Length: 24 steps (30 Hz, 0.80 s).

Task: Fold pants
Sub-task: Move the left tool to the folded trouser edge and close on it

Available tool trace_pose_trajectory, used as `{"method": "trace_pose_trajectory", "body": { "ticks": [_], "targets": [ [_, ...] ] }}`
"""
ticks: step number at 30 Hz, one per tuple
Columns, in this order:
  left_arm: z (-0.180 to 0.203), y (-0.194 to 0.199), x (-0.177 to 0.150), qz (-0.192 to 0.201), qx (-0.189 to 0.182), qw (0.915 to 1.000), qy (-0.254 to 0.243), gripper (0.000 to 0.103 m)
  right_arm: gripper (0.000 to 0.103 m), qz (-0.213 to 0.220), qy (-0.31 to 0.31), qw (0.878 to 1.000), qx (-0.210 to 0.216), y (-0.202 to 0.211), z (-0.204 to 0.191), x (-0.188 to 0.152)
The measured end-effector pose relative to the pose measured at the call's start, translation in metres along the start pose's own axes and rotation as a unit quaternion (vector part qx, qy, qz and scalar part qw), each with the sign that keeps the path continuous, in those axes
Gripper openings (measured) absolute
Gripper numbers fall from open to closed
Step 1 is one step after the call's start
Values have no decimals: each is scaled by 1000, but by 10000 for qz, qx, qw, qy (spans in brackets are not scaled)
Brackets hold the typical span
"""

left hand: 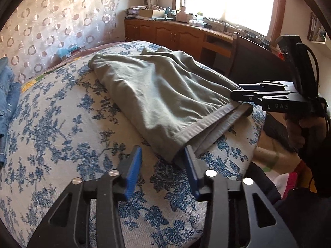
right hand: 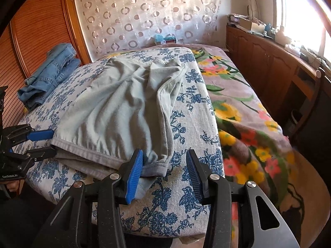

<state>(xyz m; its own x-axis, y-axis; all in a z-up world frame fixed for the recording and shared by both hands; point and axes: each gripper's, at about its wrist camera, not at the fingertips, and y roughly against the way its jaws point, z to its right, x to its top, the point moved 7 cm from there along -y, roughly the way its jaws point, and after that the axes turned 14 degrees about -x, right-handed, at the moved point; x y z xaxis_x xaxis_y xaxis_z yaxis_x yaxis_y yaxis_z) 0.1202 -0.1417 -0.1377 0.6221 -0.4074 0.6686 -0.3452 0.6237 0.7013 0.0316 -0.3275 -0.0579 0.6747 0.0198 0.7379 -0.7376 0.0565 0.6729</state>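
Grey-green pants (left hand: 157, 95) lie crumpled on a blue floral bedspread (left hand: 62, 124), their waistband along the near edge. My left gripper (left hand: 163, 165) stands open around the waistband's left corner; the cloth rests against the right pad (left hand: 191, 169) only. In the right wrist view the pants (right hand: 120, 111) spread away from me, and the left gripper (right hand: 47, 143) straddles the band's left end. My right gripper (right hand: 163, 171) is open around the right corner, and the fabric touches its left pad (right hand: 134, 173). The left wrist view shows the right gripper (left hand: 238, 92) from the side, held in a hand (left hand: 295, 132).
Folded jeans (right hand: 49, 72) lie at the bed's far left. A flowered blanket (right hand: 248, 113) covers the bed to the right of the bedspread (right hand: 192, 124). Wooden cabinets (right hand: 258, 62) with clutter run under the window, and a slatted wardrobe (right hand: 41, 31) stands on the left.
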Motion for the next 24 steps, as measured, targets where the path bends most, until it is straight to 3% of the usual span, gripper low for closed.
{"method": "trace_pose_trajectory", "body": {
  "ticks": [7,16,24],
  "targets": [
    [9,10,3,190,-137,9997,-57,5,45,-7,-17,10000,14,-1,1,0],
    [3,36,-4,435,-21,9990,70,3,45,73,0,9999,76,3,-5,3],
    [3,41,-14,352,-23,9993,131,2,45,88,37,9999,62,4,-7,3]
  ]
}}
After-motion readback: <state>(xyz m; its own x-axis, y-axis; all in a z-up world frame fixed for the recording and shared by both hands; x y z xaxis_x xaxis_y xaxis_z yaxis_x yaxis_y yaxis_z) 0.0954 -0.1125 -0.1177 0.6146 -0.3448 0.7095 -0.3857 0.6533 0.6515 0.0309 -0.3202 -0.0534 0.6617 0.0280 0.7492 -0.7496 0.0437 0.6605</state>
